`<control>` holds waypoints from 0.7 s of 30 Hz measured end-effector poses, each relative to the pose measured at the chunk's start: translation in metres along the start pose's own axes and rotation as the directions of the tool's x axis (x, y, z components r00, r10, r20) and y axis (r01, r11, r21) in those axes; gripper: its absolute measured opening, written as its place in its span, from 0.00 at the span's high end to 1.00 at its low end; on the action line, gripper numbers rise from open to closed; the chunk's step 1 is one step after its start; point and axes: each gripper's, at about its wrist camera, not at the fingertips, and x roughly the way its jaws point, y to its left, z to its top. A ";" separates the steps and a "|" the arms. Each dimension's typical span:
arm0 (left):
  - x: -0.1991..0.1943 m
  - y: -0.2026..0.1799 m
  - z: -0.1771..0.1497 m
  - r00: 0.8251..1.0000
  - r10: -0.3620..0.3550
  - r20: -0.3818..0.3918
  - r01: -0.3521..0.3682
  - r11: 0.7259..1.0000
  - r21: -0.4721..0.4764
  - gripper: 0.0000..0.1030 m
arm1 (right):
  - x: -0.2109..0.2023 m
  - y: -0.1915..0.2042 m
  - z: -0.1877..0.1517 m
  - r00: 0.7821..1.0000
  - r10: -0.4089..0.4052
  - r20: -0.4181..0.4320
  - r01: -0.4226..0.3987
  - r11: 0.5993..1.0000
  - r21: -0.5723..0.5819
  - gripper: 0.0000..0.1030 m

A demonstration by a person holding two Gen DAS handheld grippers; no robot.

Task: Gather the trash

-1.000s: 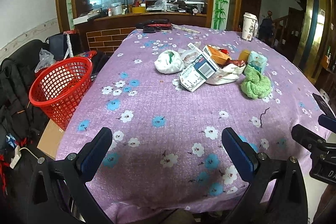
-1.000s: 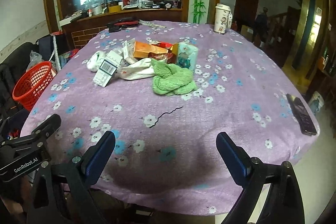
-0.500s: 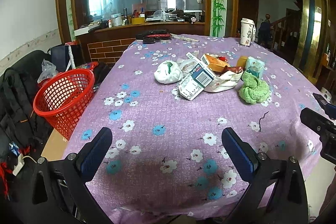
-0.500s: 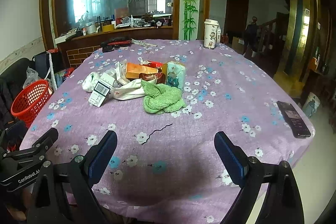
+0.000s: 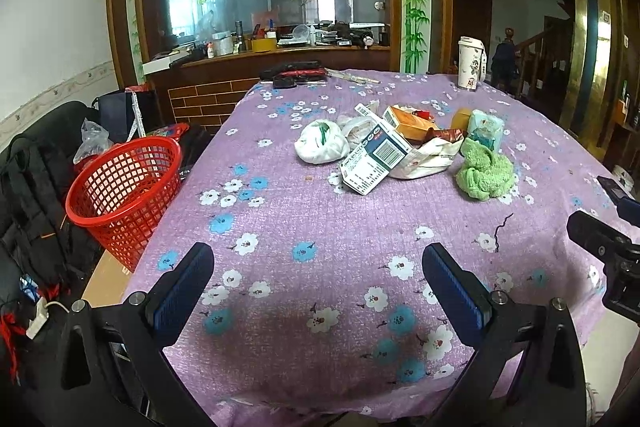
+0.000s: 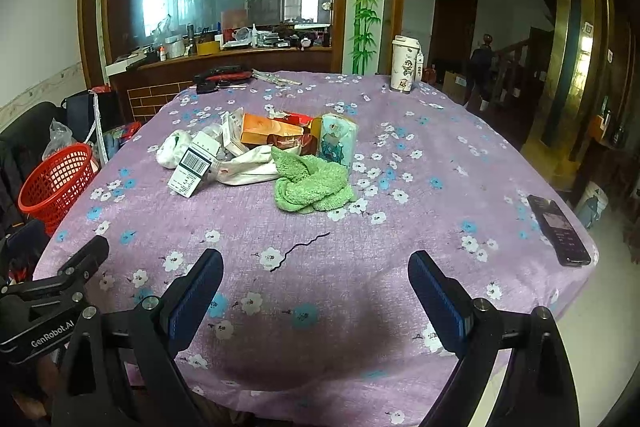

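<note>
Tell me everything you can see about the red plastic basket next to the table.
The red plastic lattice basket is round, with a solid rolled rim and open mesh walls tapering downward. It stands upright and slightly tilted off the table's left side, below tabletop level, on what looks like a cardboard sheet. It appears empty. Dark bags crowd behind it.

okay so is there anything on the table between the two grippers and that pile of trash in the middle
Nothing solid. Between the open left gripper, the open right gripper and the trash pile lies only bare purple tablecloth, apart from a thin dark squiggly strand lying flat ahead of the right gripper.
</note>
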 end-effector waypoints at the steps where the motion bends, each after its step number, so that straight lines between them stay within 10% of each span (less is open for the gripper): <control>1: 0.000 0.000 0.000 1.000 0.001 -0.001 -0.001 1.000 0.001 0.00 | 0.000 0.000 0.000 1.000 0.002 0.000 -0.002 1.000 0.000 0.07; 21: 0.008 -0.002 -0.003 0.999 -0.006 -0.045 0.007 1.000 0.016 0.00 | 0.013 0.002 -0.005 0.998 0.009 -0.060 -0.009 1.000 -0.009 0.07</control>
